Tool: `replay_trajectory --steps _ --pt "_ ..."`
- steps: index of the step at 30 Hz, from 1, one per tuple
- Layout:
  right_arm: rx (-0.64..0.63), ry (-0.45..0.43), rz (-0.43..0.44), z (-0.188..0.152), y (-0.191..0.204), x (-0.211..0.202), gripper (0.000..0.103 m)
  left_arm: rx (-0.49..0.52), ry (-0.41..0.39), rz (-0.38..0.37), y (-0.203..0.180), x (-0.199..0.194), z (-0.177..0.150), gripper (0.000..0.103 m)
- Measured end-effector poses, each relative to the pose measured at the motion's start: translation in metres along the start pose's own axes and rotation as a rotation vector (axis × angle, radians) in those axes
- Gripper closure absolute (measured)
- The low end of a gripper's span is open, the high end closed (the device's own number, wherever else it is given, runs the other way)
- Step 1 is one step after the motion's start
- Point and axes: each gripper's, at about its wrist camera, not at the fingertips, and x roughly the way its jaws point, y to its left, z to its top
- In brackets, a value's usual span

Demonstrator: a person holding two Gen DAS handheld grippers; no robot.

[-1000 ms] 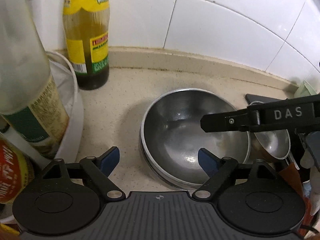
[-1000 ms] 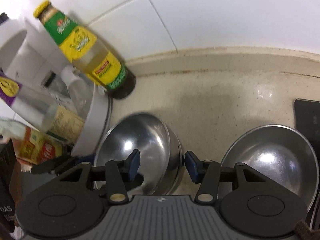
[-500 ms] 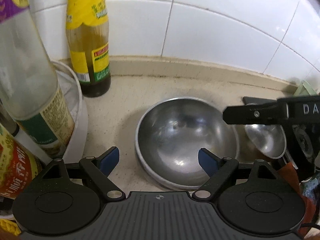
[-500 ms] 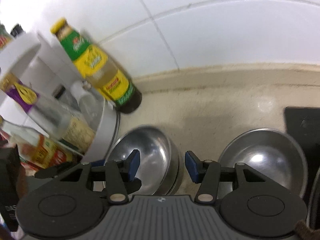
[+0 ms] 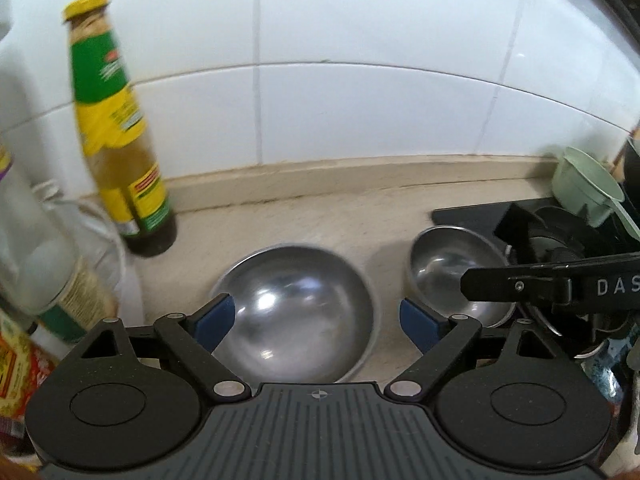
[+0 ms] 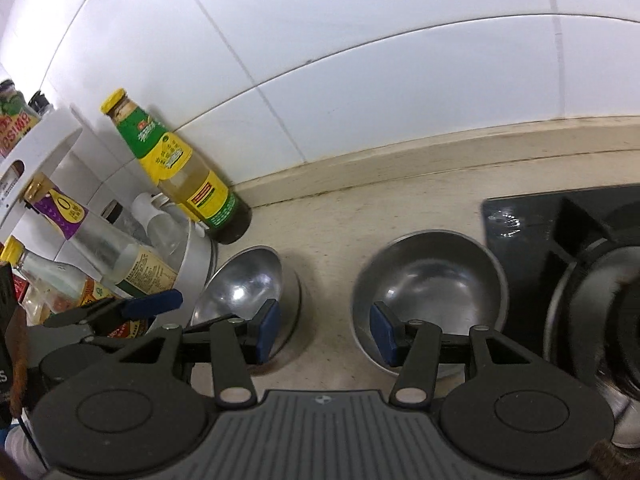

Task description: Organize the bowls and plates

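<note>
Pulled back and raised since the earlier frames, both tools now look down on the bowls from farther off, and the left hand-held gripper point(image 5: 312, 318) has just spread its jaws wider, with nothing between them. It hangs open above the stacked steel bowls point(image 5: 296, 312), the blue pads clear of the rim on either side. Beside it, the right hand-held gripper point(image 6: 325, 330) stands partly open and empty over the bare strip of counter point(image 6: 328, 240) between the two sets of dishes. A single steel bowl point(image 6: 430, 280) sits to the right of the stack, well apart from it and just beside the black stove point(image 6: 560, 232). To the left of the stack stand an oil bottle point(image 5: 120, 140) against the white tiled wall and a round white rack of bottles point(image 6: 196, 256). Thin polished steel of this kind is probably light and rigid but slick, so a pinch across the rim, one pad inside the wall and one outside, looks the surest hold for lifting the single bowl onto the stack; a loose grip could let it slide and clatter.
</note>
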Motion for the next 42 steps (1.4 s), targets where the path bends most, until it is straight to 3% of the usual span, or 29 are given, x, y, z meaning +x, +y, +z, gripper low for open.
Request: replay_trajectory --steps 10,21,26,36,38,42 --pt "0.100 -0.029 -0.087 -0.022 -0.039 -0.018 0.056 0.112 -0.013 -0.027 -0.040 0.023 0.014 0.007" --pt "0.172 -0.015 -0.139 -0.022 -0.071 -0.005 0.056 0.156 0.040 -0.034 -0.056 0.070 0.025 0.009" --pt "0.187 0.004 -0.149 -0.023 -0.078 0.003 0.056 0.165 0.077 -0.071 -0.060 0.090 0.030 0.012" --pt "0.172 -0.009 -0.151 -0.024 -0.074 0.007 0.057 0.206 0.164 -0.099 -0.065 0.120 0.030 0.025" --pt "0.184 -0.009 -0.116 -0.025 -0.073 0.005 0.060 0.228 0.195 -0.104 -0.068 0.126 0.027 0.033" --pt "0.233 0.042 -0.090 -0.030 -0.078 0.018 0.068 0.217 0.210 -0.124 -0.064 0.128 0.025 0.036"
